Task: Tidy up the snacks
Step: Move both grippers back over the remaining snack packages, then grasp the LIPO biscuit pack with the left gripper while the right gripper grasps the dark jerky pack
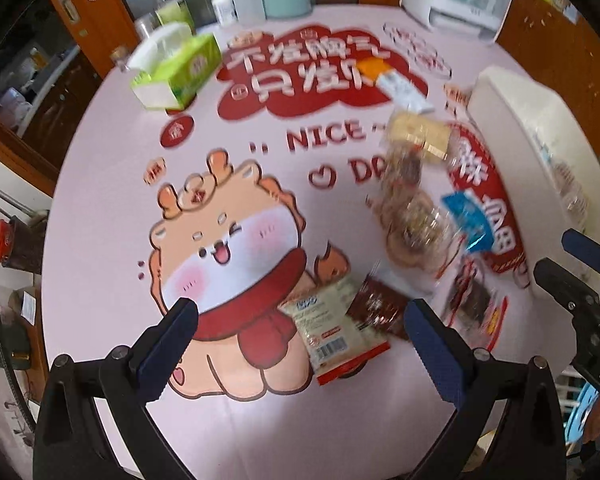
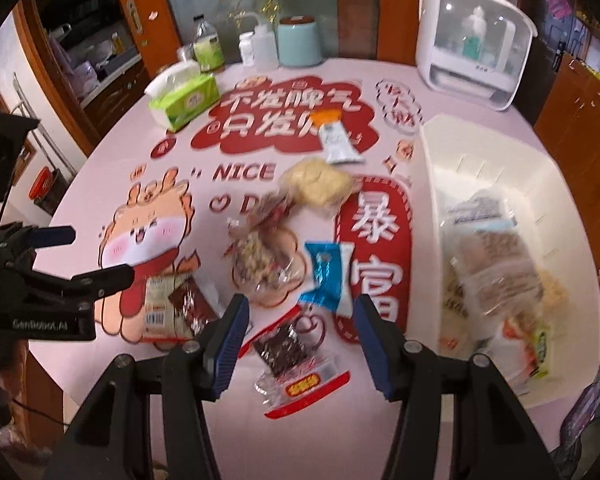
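Note:
Several snack packets lie on the pink table (image 2: 100, 184): a white barcode packet (image 1: 332, 332) beside a dark red packet (image 1: 376, 308), a clear bag of round snacks (image 2: 264, 268), a yellow pastry bag (image 2: 316, 188), a blue-white packet (image 2: 328, 276), a dark packet with a red label (image 2: 292, 356) and an orange-topped sachet (image 2: 334, 136). A white bin (image 2: 424, 200) at the right holds several packets (image 2: 496, 272). My left gripper (image 1: 300, 344) is open above the barcode packet. My right gripper (image 2: 298, 340) is open above the dark packet.
A green tissue box (image 2: 186, 102) stands at the back left. Bottles (image 2: 208, 46) and a teal canister (image 2: 299, 42) line the far edge. A white appliance (image 2: 472, 44) stands at the back right. Wooden cabinets surround the table.

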{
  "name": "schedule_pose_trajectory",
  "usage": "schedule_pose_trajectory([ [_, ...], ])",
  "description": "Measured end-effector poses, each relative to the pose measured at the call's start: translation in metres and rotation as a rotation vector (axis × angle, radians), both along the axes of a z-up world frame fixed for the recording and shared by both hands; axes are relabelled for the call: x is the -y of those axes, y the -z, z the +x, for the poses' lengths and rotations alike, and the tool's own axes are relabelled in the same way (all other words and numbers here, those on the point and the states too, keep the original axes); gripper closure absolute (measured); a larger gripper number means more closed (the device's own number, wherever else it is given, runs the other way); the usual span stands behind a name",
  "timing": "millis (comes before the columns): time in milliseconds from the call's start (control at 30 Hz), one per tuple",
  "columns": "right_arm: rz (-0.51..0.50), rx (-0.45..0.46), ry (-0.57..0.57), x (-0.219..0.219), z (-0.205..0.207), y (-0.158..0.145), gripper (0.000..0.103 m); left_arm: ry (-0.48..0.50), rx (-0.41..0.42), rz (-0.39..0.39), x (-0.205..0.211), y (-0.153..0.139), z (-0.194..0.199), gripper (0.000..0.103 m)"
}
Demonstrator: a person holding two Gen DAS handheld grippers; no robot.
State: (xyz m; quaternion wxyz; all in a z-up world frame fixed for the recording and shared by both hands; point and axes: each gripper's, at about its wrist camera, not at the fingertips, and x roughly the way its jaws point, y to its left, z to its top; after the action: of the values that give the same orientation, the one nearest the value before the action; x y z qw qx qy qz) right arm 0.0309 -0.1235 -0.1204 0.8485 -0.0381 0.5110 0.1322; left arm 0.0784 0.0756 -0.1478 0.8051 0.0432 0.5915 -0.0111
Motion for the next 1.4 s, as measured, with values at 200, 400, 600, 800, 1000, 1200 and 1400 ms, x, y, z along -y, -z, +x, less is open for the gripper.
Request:
schedule_pose_trajectory([
  [200,-0.027,-0.029,-0.038,-0.001,-0.012,0.023,0.048,0.028,-0.056,-0.014,-0.001,0.022,-0.003,0.001],
  [400,-0.048,-0.039,-0.108,-0.005,-0.016,0.034,0.048,0.012,-0.089,-0.063,-0.004,0.035,-0.008,0.001],
  [600,-0.042,-0.072,-0.191,-0.012,-0.014,0.045,0.048,-0.051,-0.115,-0.099,-0.012,0.051,-0.012,0.001],
  [800,-0.062,-0.121,-0.235,-0.015,-0.008,0.062,0.048,-0.122,-0.149,-0.137,-0.022,0.068,-0.015,0.001],
  [1000,-0.067,-0.149,-0.257,-0.014,-0.006,0.072,0.048,-0.144,-0.175,-0.148,-0.017,0.083,-0.012,0.001],
  [1200,-0.074,-0.161,-0.283,-0.016,-0.006,0.078,0.048,-0.145,-0.191,-0.122,-0.007,0.096,-0.007,0.001],
  [1400,-0.076,-0.164,-0.306,-0.017,-0.009,0.082,0.048,-0.164,-0.221,-0.095,-0.008,0.109,-0.006,0.001],
])
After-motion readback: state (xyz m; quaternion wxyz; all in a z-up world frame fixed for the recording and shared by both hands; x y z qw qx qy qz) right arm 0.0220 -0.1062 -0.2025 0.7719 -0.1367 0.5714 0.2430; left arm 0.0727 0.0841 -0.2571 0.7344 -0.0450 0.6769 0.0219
